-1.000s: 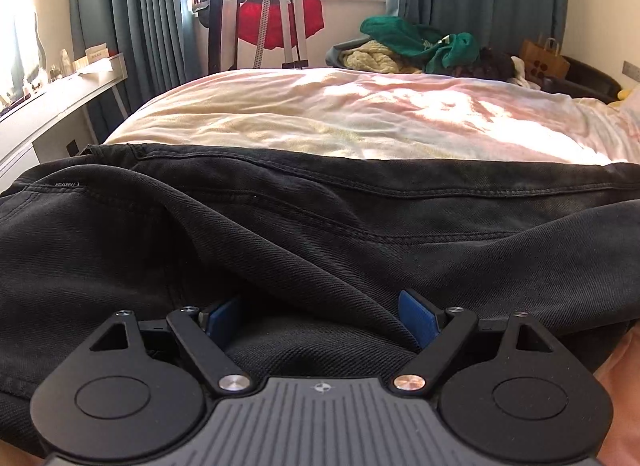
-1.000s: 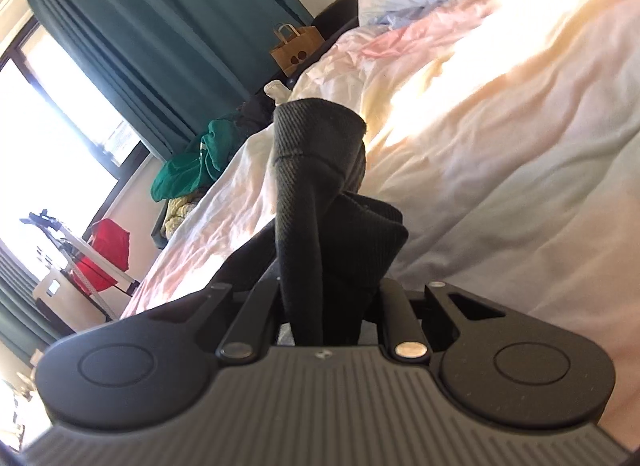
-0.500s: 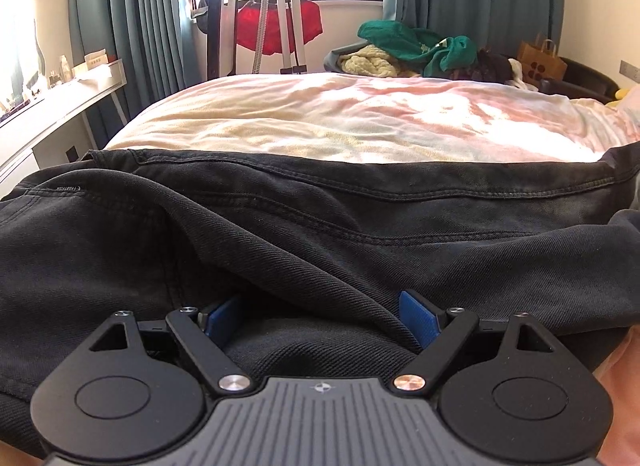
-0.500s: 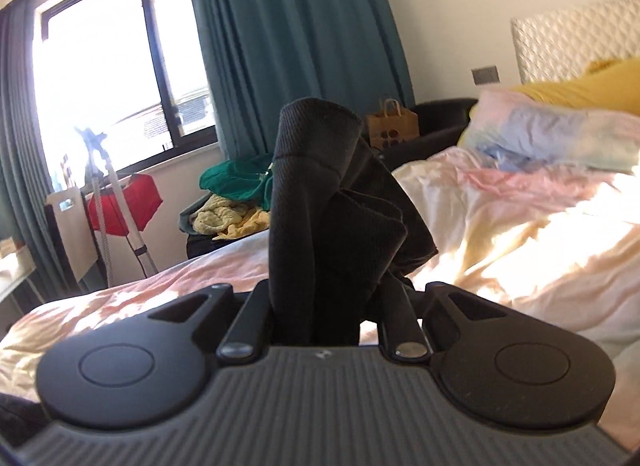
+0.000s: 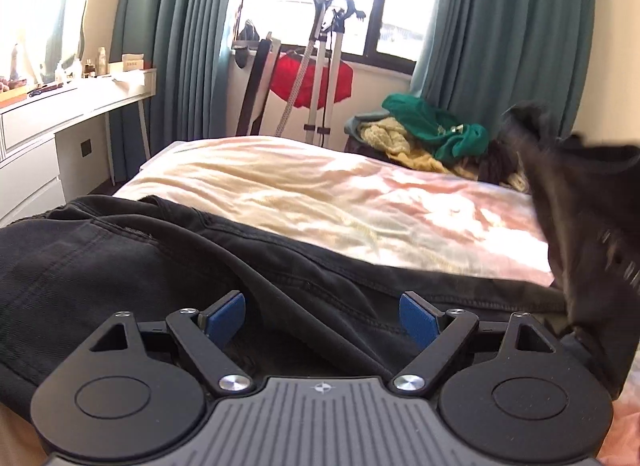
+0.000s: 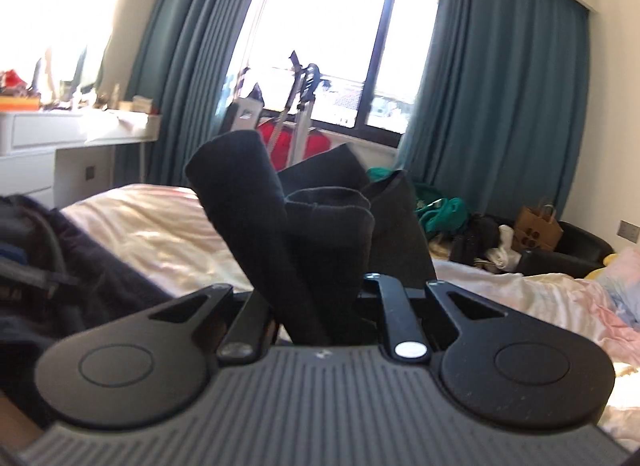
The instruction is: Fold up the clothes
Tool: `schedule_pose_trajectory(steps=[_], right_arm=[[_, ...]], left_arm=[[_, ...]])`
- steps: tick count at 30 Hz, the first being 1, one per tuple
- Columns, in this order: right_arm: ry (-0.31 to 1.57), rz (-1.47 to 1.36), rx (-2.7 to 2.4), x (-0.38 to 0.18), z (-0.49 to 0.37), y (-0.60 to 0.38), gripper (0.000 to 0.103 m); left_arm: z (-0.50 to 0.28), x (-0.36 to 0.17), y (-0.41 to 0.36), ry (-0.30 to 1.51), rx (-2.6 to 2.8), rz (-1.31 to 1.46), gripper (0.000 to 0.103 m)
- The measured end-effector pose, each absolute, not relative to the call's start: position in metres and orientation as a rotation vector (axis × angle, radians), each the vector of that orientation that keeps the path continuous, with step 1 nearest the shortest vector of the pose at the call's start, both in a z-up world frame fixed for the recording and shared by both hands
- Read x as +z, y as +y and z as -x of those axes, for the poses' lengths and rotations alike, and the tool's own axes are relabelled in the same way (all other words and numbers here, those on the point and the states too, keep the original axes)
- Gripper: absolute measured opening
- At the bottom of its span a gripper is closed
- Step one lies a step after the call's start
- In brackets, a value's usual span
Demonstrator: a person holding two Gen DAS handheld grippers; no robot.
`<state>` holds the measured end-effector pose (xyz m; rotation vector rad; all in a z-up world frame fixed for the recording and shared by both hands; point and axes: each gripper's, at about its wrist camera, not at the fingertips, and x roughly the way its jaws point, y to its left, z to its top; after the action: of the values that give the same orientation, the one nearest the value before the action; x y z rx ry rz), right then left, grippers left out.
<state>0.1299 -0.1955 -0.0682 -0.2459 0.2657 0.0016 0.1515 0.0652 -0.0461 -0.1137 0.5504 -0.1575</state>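
The left gripper (image 5: 322,316) stands with its fingers wide apart, the two blue pads (image 5: 224,314) well clear of each other. A raised fold of the black jeans (image 5: 120,266) runs between them, but the pads do not press on it. The jeans lie spread across the near edge of the bed (image 5: 320,193), covering its near left corner, with a stitched seam running along their far side. At the right edge of this view a blurred stretch of the same dark cloth rises off the bed.

The right gripper (image 6: 320,306) has its fingers drawn narrow, clamped on a bunched end of the jeans (image 6: 320,234) that stands up in thick rolls between them, lifted above the bed (image 6: 160,225). More dark cloth lies at the left edge of this view.

Beyond the far edge of the bed are a pile of green and yellow clothes (image 5: 432,133), a tripod (image 5: 324,65) with something red behind it, teal curtains (image 5: 500,45) and a bright window (image 6: 340,45). A white desk (image 5: 60,113) runs along the left wall. A brown paper bag (image 6: 538,225) sits on a dark seat past the bed's right side.
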Motion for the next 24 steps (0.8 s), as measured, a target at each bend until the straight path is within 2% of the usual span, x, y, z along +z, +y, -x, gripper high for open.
schedule_pose_trajectory(steps=[5, 12, 17, 19, 21, 24], right_arm=[[0.431, 0.343, 0.038, -0.126, -0.137, -0.133, 0.015], [0.368, 0.283, 0.039, -0.111, -0.133, -0.112, 0.015], [0.415, 0.318, 0.086, -0.126, -0.128, -0.104, 0.019], [0.422, 0.297, 0.131, -0.124, -0.125, -0.109, 0.029], [0.431, 0.279, 0.199, -0.115, -0.114, -0.115, 0.059], [0.442, 0.257, 0.304, -0.101, -0.096, -0.123, 0.078]], left_arm=[[-0.151, -0.041, 0.082, 0.555, -0.139, 0.145, 0.087], [-0.148, -0.036, 0.090, 0.545, -0.139, 0.195, 0.087], [-0.149, -0.039, 0.089, 0.548, -0.137, 0.201, 0.087], [-0.148, -0.041, 0.090, 0.548, -0.154, 0.223, 0.087], [-0.148, -0.041, 0.091, 0.545, -0.173, 0.249, 0.087], [-0.149, -0.043, 0.090, 0.554, -0.213, 0.282, 0.088]])
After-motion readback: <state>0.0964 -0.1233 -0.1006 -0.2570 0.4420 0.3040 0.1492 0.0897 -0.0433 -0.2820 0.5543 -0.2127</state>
